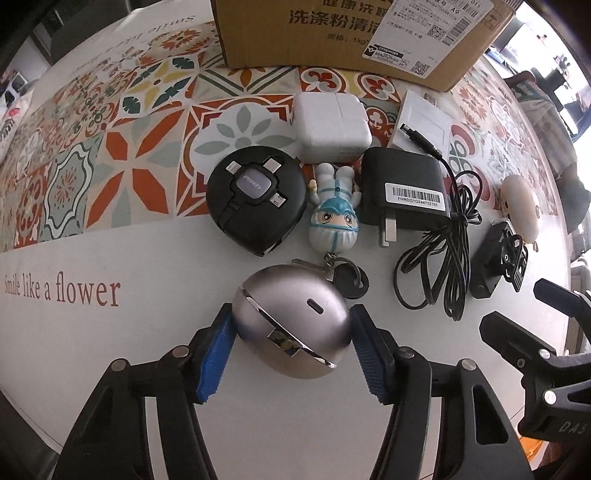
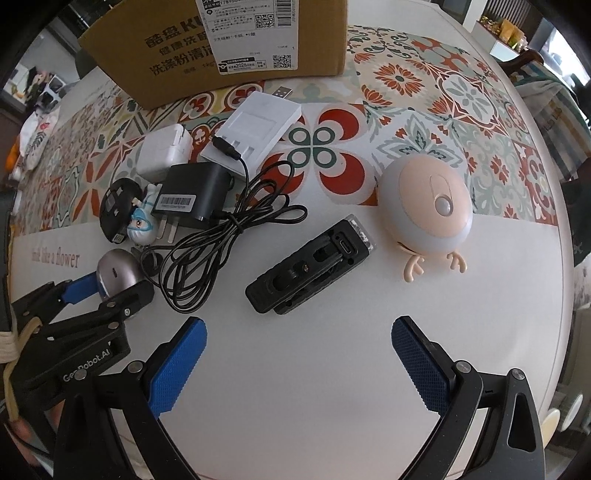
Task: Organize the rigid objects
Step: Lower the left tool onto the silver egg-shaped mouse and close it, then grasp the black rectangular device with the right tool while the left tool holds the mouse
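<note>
— So, our left claw point(image 1: 291, 345) brackets the silver oval case point(image 1: 291, 325), pads just touching or nearly; we cannot tell.

— Our right claw point(image 2: 299, 363) hangs spread above the bare counter point(image 2: 295, 406). Beyond it, the black clip device point(image 2: 310, 264) and peach mouse point(image 2: 428, 206) look unsorted; the cardboard box point(image 2: 177, 55) waits farthest back.

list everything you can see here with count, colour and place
cardboard box: 1, brown, far edge
square charger: 1, white, below box
flat adapter: 1, white, right of charger
cable reel: 1, black, left
figure keychain: 1, white-blue, beside reel
power adapter: 1, black, corded, centre
silver case: 1, between left pads
black clip device: 1, ahead of right gripper
peach mouse: 1, right
left gripper: blue pads around case
right gripper: open, empty
</note>
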`<move>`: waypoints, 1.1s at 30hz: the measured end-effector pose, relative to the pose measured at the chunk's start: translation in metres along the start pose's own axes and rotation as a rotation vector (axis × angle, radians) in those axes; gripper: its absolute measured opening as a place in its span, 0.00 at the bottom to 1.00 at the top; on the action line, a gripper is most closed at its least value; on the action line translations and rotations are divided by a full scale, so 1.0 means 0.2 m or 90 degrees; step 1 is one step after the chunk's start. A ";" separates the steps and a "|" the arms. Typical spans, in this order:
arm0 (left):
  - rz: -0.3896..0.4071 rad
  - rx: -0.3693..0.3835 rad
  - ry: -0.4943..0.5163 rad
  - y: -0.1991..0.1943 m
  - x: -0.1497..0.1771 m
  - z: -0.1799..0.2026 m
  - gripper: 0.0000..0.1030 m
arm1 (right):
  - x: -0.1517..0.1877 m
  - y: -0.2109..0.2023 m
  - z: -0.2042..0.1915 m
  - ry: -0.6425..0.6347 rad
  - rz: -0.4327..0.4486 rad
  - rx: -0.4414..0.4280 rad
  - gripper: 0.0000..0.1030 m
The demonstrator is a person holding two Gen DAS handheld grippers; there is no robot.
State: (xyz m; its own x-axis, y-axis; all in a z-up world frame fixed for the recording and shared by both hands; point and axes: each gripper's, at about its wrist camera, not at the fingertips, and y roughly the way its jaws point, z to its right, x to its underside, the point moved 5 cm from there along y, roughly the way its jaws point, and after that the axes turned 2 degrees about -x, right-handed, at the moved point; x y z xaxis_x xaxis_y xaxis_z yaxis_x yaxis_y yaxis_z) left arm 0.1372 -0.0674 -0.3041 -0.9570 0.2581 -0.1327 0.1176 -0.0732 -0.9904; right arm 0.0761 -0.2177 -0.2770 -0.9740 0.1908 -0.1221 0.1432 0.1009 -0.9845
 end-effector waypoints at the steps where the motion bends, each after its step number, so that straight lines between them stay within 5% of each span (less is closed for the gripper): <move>1: 0.001 -0.001 0.000 -0.01 0.01 0.00 0.59 | 0.00 0.00 0.00 -0.002 0.001 0.000 0.98; 19: 0.067 0.010 -0.007 -0.25 0.07 0.10 0.58 | -0.04 -0.02 0.07 -0.031 -0.008 -0.056 0.95; 33: 0.080 0.022 -0.045 -0.27 0.11 0.18 0.58 | -0.11 0.02 0.01 -0.171 -0.045 -0.054 0.86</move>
State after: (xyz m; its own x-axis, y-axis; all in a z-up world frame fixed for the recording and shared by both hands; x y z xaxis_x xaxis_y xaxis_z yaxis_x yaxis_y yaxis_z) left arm 0.1000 -0.0922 -0.2515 -0.9519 0.1763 -0.2507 0.2293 -0.1333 -0.9642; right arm 0.0980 -0.2229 -0.2783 -0.9920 -0.0843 -0.0935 0.0763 0.1882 -0.9792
